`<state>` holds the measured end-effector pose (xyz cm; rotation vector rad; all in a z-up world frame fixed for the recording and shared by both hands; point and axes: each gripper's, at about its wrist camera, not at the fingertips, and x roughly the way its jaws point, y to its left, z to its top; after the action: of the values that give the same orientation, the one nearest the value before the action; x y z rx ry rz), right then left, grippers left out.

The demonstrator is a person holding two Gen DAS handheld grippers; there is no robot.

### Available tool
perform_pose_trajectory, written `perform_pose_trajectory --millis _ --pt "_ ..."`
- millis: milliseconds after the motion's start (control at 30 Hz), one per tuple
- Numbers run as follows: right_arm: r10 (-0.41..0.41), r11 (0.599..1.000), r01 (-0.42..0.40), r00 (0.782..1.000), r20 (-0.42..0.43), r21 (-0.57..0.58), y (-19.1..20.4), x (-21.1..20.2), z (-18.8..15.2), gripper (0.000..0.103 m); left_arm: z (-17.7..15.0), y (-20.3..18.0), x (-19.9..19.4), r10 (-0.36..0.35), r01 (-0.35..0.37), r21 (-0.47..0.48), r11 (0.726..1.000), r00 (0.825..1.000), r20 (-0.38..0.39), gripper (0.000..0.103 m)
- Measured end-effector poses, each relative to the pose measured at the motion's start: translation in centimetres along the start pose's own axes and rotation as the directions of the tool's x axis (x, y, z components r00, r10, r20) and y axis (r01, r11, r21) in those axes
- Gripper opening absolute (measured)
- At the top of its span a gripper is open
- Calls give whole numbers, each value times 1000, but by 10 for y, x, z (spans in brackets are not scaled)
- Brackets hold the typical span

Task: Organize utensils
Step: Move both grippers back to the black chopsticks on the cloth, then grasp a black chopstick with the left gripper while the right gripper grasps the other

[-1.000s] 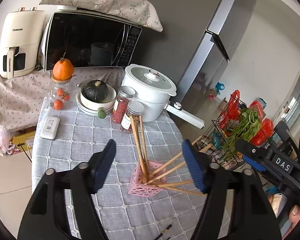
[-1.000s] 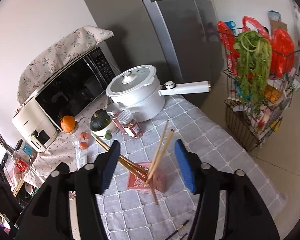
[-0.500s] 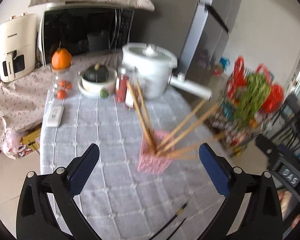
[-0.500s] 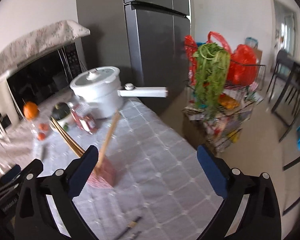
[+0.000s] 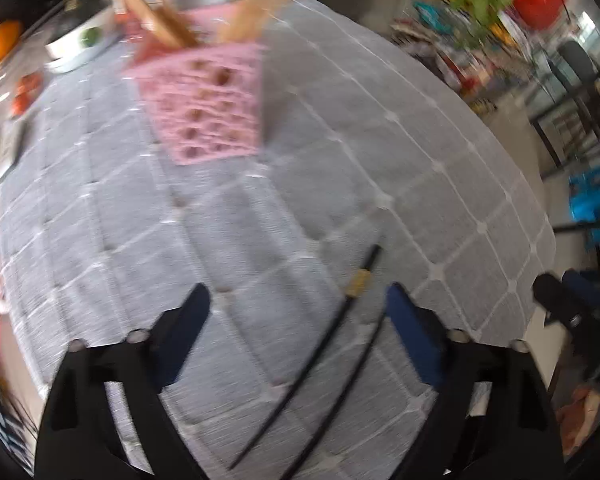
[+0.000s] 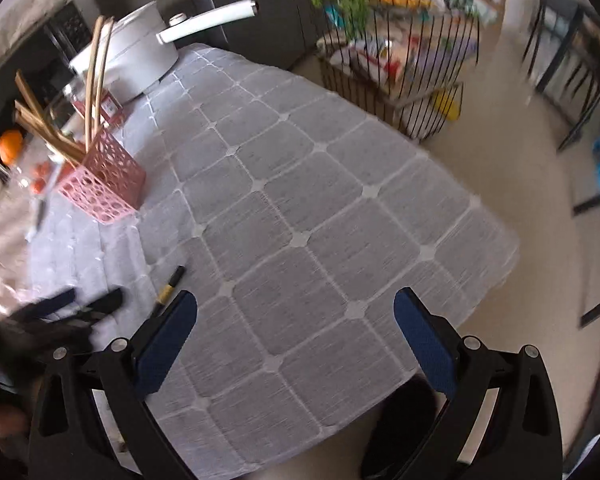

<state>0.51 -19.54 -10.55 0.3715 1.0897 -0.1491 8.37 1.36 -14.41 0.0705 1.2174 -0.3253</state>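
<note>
Two black chopsticks (image 5: 320, 364), one with a gold band (image 5: 356, 284), lie on the grey checked tablecloth (image 5: 340, 152). They run between the fingers of my left gripper (image 5: 296, 300), which hangs just over them. Its jaws are closing, and the pads are still clear of the sticks. The pink perforated holder (image 5: 204, 100) stands farther back with several wooden chopsticks (image 5: 152, 12) leaning in it. My right gripper (image 6: 296, 298) is wide open above bare cloth, to the right of the banded chopstick (image 6: 170, 284). The holder (image 6: 104, 184) sits at the left in that view.
A white pot (image 6: 132, 60) with a long handle stands behind the holder, beside jars, a bowl (image 5: 76, 46) and an orange (image 6: 10, 146). A wire rack (image 6: 400, 60) with greens stands on the floor past the table's far edge. The tablecloth's rim (image 6: 500, 256) drops off to the right.
Both grippers have sunk toward the tablecloth and tipped downward. Both jaws spread wide; the left has since narrowed a little. The black chopsticks now lie between the left fingers.
</note>
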Motion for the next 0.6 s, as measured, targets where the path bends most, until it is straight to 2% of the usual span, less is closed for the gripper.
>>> perform_pose_trajectory --millis 33,167,200,233,267,333,400,500,600 --pt "-3 1000 3 1000 8 25 -5 -1 0 96 2 -6 5 -3 3 15 1000 1000 -7 63" --pt "12 999 -11 1000 -17 51 -17 -1 1 96 1 -21 29 28 -23 75 997 998 -55 36" --pt "14 999 -13 1000 -25 47 -17 1 1 96 0 -22 32 44 -39 86 996 998 -48 30" --pt "16 999 -15 999 -32 39 -15 1 0 96 0 -24 30 66 -63 106 992 997 -26 15" --pt "19 999 -18 999 -37 27 -12 2 0 96 -1 -24 29 91 -89 115 989 996 -18 11" --pt "25 1000 -25 999 -44 -1 -2 5 -1 96 -1 -17 28 75 -73 88 993 997 -21 7" --pt "34 999 -36 997 -65 -31 9 10 -4 96 -5 -4 23 134 -133 79 988 991 -5 6" --pt "42 995 -51 994 -104 -84 33 19 -12 96 -10 29 9 134 -134 15 991 991 11 6" --pt "61 988 -81 986 -155 -132 63 31 -19 87 -14 54 -15 132 -130 -37 991 989 61 6"
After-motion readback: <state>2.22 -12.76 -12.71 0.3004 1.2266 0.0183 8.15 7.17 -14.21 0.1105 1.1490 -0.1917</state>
